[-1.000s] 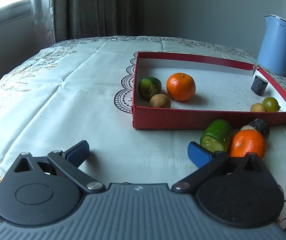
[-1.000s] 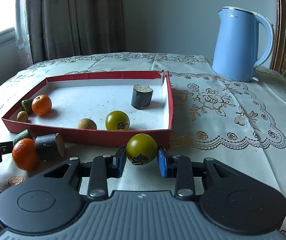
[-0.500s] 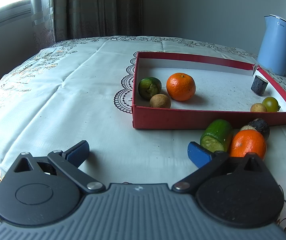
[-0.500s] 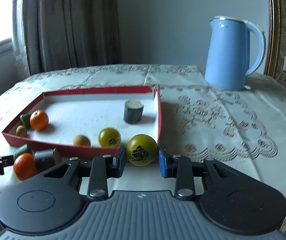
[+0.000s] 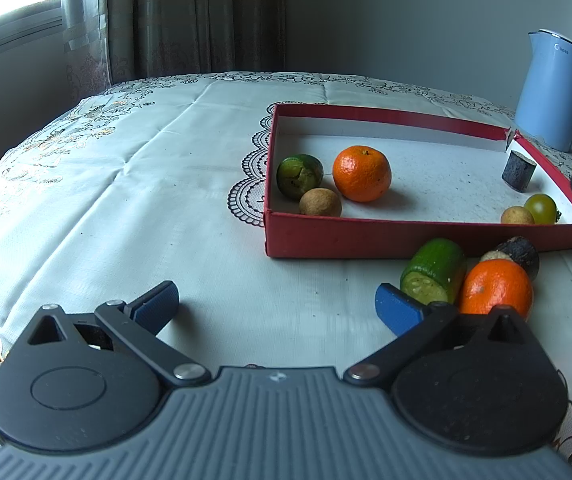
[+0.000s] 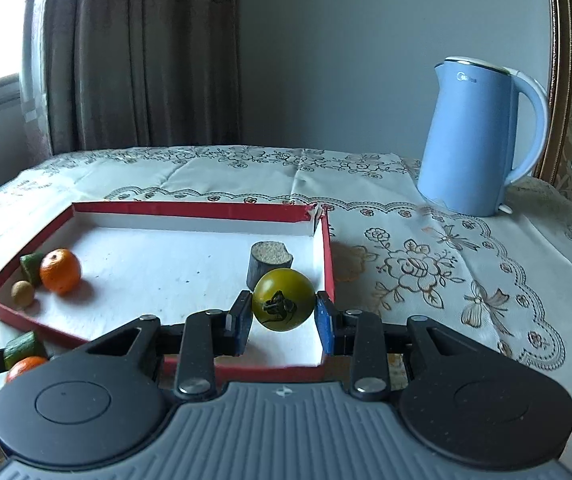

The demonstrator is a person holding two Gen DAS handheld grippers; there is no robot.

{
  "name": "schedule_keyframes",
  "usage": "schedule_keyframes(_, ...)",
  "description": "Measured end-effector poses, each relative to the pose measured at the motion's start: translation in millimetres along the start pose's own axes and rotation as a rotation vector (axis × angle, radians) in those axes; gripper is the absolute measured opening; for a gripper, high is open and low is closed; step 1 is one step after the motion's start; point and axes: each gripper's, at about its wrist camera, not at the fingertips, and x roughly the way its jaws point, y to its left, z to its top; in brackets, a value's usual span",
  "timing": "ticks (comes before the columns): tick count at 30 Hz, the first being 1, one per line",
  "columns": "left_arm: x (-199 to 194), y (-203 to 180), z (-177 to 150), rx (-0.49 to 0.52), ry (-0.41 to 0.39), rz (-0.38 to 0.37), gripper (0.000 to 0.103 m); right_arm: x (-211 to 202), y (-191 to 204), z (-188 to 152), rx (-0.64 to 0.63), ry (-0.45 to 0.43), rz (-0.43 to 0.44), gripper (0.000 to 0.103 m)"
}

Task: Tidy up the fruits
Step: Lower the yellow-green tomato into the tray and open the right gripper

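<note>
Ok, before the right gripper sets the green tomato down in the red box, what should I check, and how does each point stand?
1. Grip: right gripper shut on the green tomato, pads on both sides: ok.
2. Tomato over the red box, past its near wall: ok.
3. Landing spot free: dark stump stands close behind the tomato; floor beneath is hidden: cannot tell.
4. Left gripper open, empty, outside the box: ok.
5. All fruit boxed: an orange and a cucumber piece lie outside: not ok.

red box point(image 6: 328, 248), white inside; green tomato point(image 6: 283, 299); blue kettle point(image 6: 474, 136); floral-patterned tablecloth point(image 6: 426, 272).
</note>
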Motion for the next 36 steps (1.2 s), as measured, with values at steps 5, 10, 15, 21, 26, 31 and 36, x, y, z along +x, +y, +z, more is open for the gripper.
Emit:
schedule_keyframes(5,0,0,0,0.0,0.0,0.0,0.103,25,1,5,0.001,0.047,-0.001,0.033)
schedule_keyframes(10,0,0,0,0.0,0.0,0.0,0.103,46,5,2,-0.014,0.096,-0.006,0.033)
schedule_keyframes(15,0,0,0,0.0,0.0,0.0,0.103,54,3,2,-0.005,0.102,-0.005,0.033)
schedule_keyframes(21,0,0,0,0.0,0.0,0.0,0.103,56,2,2,-0.005,0.093,0.008,0.033)
schedule_keyframes(26,0,0,0,0.0,0.0,0.0,0.103,54,0,3,0.0,0.092,0.023,0.033)
schedule_keyframes(31,0,0,0,0.0,0.0,0.0,0.103,50,-1,3,0.013,0.093,0.043,0.043)
schedule_keyframes(36,0,0,0,0.0,0.0,0.0,0.103,42,3,0,-0.005,0.07,0.025,0.058)
